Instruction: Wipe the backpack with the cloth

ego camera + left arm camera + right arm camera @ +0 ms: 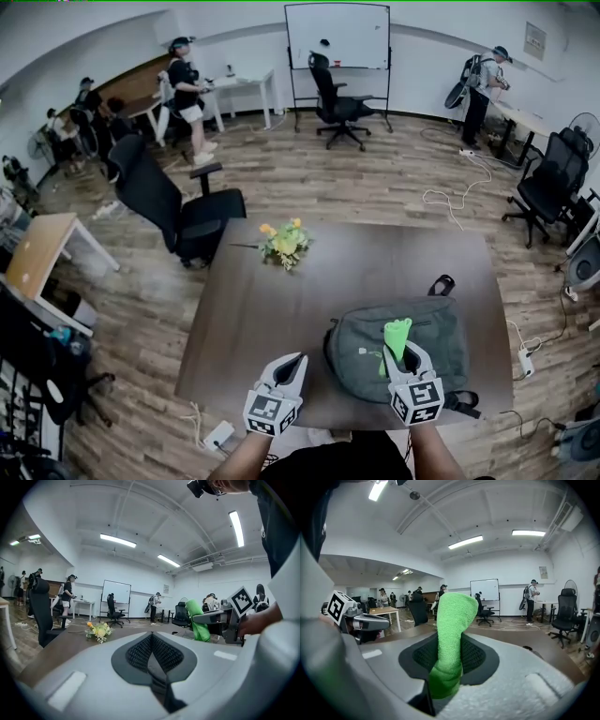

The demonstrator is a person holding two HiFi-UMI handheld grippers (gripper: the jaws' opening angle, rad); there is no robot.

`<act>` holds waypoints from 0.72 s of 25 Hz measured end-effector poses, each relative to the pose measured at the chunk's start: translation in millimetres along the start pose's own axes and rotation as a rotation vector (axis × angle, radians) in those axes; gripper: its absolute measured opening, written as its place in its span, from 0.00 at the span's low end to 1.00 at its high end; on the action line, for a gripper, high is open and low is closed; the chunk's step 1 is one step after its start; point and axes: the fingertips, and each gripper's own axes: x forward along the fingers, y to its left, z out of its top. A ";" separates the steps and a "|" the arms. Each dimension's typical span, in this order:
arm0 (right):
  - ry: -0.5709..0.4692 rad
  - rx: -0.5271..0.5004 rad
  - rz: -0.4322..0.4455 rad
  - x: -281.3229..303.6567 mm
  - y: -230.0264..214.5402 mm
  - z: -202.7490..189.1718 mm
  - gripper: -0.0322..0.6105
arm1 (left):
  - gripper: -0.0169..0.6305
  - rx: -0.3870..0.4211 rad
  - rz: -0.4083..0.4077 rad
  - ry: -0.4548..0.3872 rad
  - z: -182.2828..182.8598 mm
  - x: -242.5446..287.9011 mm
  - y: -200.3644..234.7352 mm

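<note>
A grey-green backpack point(427, 342) lies flat on the near right part of the dark table point(281, 309). My right gripper point(401, 354) hovers over the backpack's middle, shut on a bright green cloth point(397, 332) that sticks up from its jaws. The right gripper view shows the cloth point(452, 620) pinched upright between the jaws. My left gripper point(292, 364) is over bare table just left of the backpack. Its jaws meet with nothing between them in the left gripper view point(152, 641), where the cloth point(198, 620) shows at the right.
A small bunch of yellow flowers point(284, 242) lies at the far left part of the table. A black office chair point(178, 208) stands by the table's far left corner. A power strip point(217, 435) lies on the floor by the near left corner. People stand far back in the room.
</note>
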 end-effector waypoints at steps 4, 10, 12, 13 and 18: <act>0.041 0.002 0.008 12.2 -2.1 -10.7 0.21 | 0.06 -0.010 0.000 0.018 -5.7 9.2 3.1; 0.086 0.029 0.034 39.0 -11.7 -27.9 0.21 | 0.06 -0.017 0.010 0.042 -11.4 25.4 6.8; 0.104 0.030 0.038 49.1 -15.3 -34.7 0.21 | 0.06 -0.025 0.018 0.043 -12.7 30.0 8.3; 0.109 0.030 0.043 54.1 -16.1 -36.6 0.21 | 0.06 -0.028 0.022 0.043 -12.6 31.7 9.2; 0.125 0.027 0.081 80.7 -13.6 -39.7 0.21 | 0.06 -0.030 0.048 0.060 -15.2 38.6 16.6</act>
